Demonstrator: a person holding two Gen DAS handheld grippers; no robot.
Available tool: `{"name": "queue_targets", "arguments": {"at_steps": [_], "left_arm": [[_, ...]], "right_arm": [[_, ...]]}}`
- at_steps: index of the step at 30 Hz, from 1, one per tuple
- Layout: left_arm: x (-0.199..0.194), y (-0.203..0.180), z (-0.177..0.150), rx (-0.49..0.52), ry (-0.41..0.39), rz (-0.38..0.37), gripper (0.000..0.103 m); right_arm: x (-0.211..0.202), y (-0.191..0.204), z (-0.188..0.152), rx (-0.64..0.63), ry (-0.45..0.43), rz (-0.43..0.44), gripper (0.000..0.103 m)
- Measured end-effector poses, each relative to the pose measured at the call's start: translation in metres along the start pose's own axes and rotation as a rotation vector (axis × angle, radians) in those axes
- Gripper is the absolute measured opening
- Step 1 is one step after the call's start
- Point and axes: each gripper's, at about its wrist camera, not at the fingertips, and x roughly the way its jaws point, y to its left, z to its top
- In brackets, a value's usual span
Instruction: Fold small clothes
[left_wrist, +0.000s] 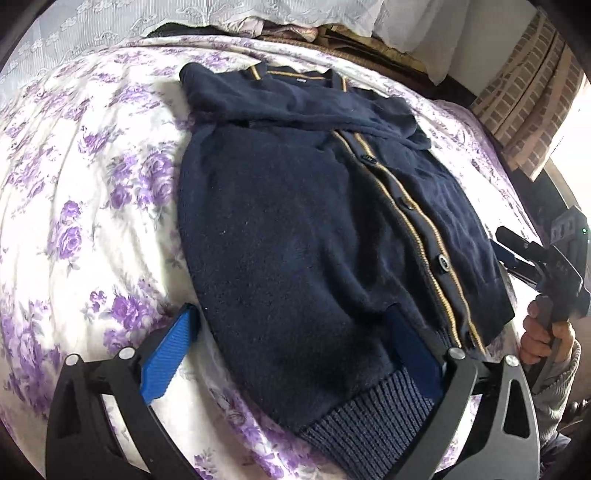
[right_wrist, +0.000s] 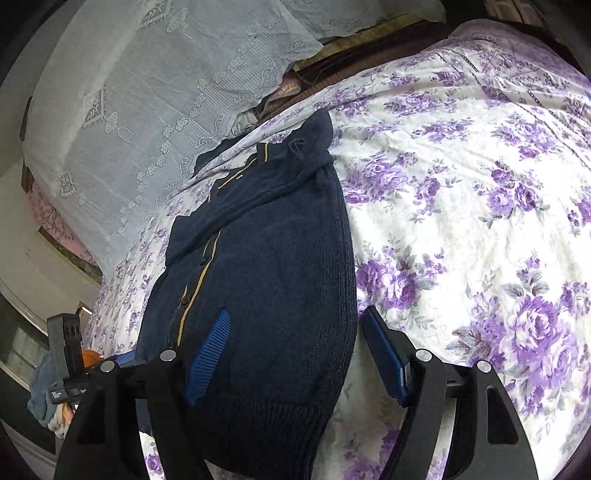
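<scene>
A navy knit cardigan (left_wrist: 295, 221) with tan stripes along its buttoned front lies flat on the floral bedspread (left_wrist: 92, 184), sleeves folded across the chest. My left gripper (left_wrist: 291, 312) stands open over its lower left corner, one blue pad on the bedspread and the other above the knit near the ribbed hem (left_wrist: 369, 413). In the right wrist view the cardigan (right_wrist: 266, 258) fills the middle. My right gripper (right_wrist: 295, 314) is open astride its right edge, left finger over the knit, right finger over the bedspread (right_wrist: 480, 221). Neither gripper presses on the fabric.
White lace cloth (right_wrist: 147, 110) hangs behind the bed, with brown folded fabrics (left_wrist: 332, 37) at its head. A brick-patterned curtain (left_wrist: 524, 110) is at the far right. A hand (left_wrist: 543, 332) holds the right gripper's handle at the bed's edge.
</scene>
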Motion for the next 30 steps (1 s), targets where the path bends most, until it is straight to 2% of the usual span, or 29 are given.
{"name": "queue_targets", "arguments": {"at_steps": [1,2,5,8,10,12,14,15,16,19,22,26,28,30], "left_arm": [[-0.003,-0.003,-0.001,0.014,-0.013,0.019,0.077],[-0.005,-0.006,-0.003,0.030,-0.025,0.044,0.072],[-0.007,-0.008,-0.005,0.043,-0.029,0.043,0.066],[-0.004,-0.006,-0.006,0.035,-0.022,0.038,0.067],[0.002,-0.006,-0.005,0.026,-0.003,0.017,0.088],[0.006,-0.013,-0.005,0.043,-0.002,0.027,0.089],[0.006,-0.018,-0.006,0.064,-0.011,0.048,0.088],[0.004,-0.020,-0.007,0.066,-0.021,0.047,0.079],[0.001,-0.020,-0.008,0.065,-0.034,0.049,0.068],[-0.005,-0.019,-0.009,0.048,-0.061,0.080,0.050],[-0.008,-0.016,-0.010,0.036,-0.068,0.078,0.041],[-0.008,-0.013,-0.010,0.023,-0.066,0.068,0.043],[-0.004,-0.009,-0.009,0.001,-0.051,0.047,0.057],[0.000,-0.007,-0.008,-0.010,-0.038,0.032,0.060]], "right_arm": [[0.000,-0.001,0.000,0.004,0.002,-0.003,0.069],[0.000,-0.003,0.000,0.003,0.005,-0.009,0.068],[0.002,-0.002,-0.003,-0.013,0.019,-0.021,0.062],[0.002,-0.001,-0.006,-0.039,0.048,0.002,0.059],[0.001,0.001,-0.009,-0.061,0.063,0.020,0.058],[0.003,0.003,-0.010,-0.074,0.069,0.017,0.058],[0.005,0.006,-0.011,-0.083,0.067,0.021,0.049],[0.006,0.007,-0.011,-0.084,0.068,0.031,0.036],[0.007,0.008,-0.012,-0.082,0.081,0.053,0.028],[0.012,0.014,-0.016,-0.110,0.101,0.048,0.026],[0.011,0.014,-0.017,-0.108,0.098,0.053,0.021],[0.011,0.013,-0.017,-0.098,0.097,0.058,0.019],[0.011,0.013,-0.018,-0.095,0.098,0.059,0.020],[0.012,0.012,-0.018,-0.088,0.102,0.063,0.020]]}}
